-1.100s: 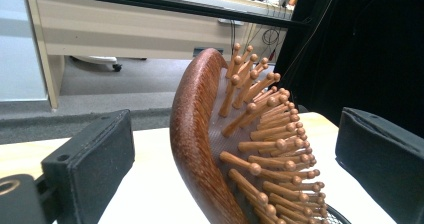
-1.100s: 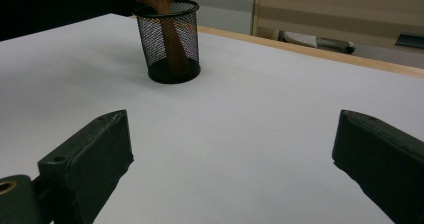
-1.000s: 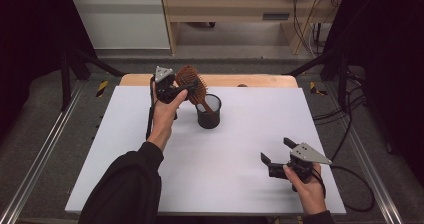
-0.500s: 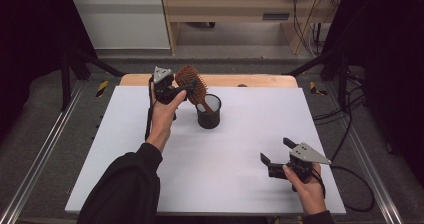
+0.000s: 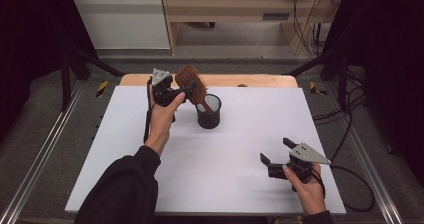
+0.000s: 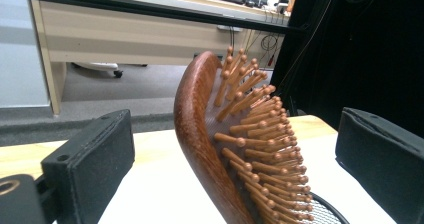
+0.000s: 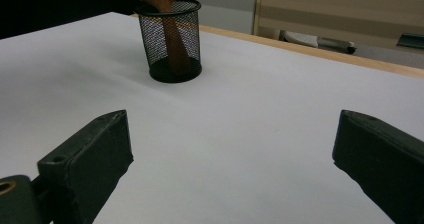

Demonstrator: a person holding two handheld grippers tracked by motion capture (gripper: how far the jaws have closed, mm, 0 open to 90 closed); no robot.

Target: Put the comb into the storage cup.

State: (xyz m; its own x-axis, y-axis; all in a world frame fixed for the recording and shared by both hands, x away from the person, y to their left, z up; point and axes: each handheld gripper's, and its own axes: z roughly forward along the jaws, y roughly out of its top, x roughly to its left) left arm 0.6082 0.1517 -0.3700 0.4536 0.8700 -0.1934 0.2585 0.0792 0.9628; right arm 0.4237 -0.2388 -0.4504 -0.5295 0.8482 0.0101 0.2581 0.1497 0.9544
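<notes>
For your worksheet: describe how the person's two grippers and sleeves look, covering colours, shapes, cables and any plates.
Both grippers are black, each with two blocky jaws faced with dark flat pads. The left gripper and the right gripper each carry a grey three-cornered plate on top. A black cable trails from each: down along the left forearm, and looping off the table's edge at the right. The sleeves are black.

A white-topped table (image 5: 215, 179) with a wooden far edge carries a black mesh cup (image 5: 208, 112).
</notes>
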